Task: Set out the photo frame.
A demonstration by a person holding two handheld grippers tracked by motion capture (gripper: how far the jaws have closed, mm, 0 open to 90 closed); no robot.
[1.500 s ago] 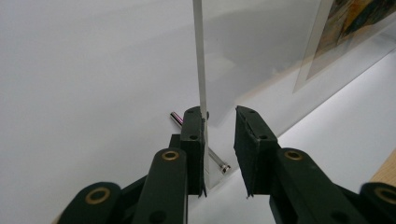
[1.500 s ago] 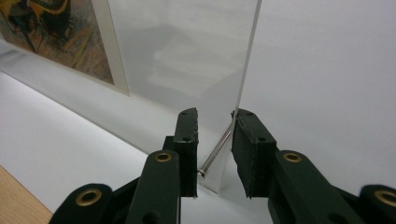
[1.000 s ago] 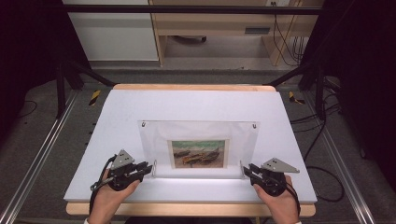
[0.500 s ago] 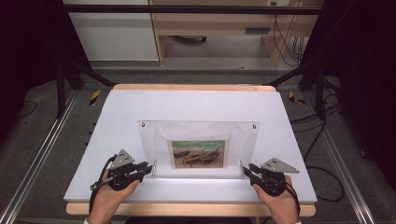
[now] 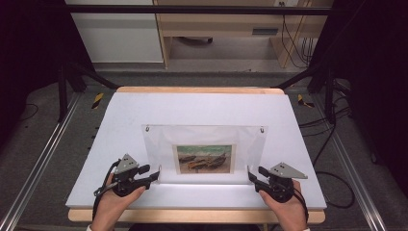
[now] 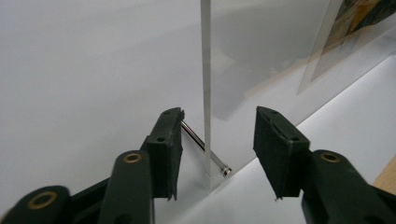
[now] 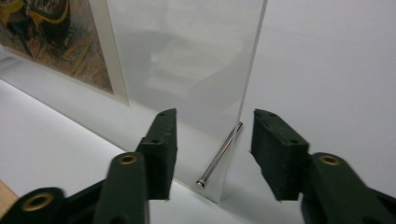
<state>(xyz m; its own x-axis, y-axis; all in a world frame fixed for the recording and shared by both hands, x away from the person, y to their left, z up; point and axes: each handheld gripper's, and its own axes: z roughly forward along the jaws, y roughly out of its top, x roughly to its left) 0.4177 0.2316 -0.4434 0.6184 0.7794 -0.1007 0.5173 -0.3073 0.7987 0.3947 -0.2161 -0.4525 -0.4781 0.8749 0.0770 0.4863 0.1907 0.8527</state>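
One clear acrylic frame (image 5: pixel 204 151) stands upright on the white bench (image 5: pixel 192 108) – one boat picture (image 5: pixel 204 158) inside it. Two claws, both gaping: left claw (image 5: pixel 155 174) straddles the frame's lower left corner, right claw (image 5: pixel 251 176) its lower right – one metal pin (image 6: pixel 203 148) at each

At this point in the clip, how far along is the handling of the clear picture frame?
Early. Done: the left gripper and right gripper sit at the standing acrylic frame's lower corners, each with its jaws open astride an edge. In hand: nothing is clamped; gaps show beside the left edge and right edge. Left, presumably: closing and moving the frame.
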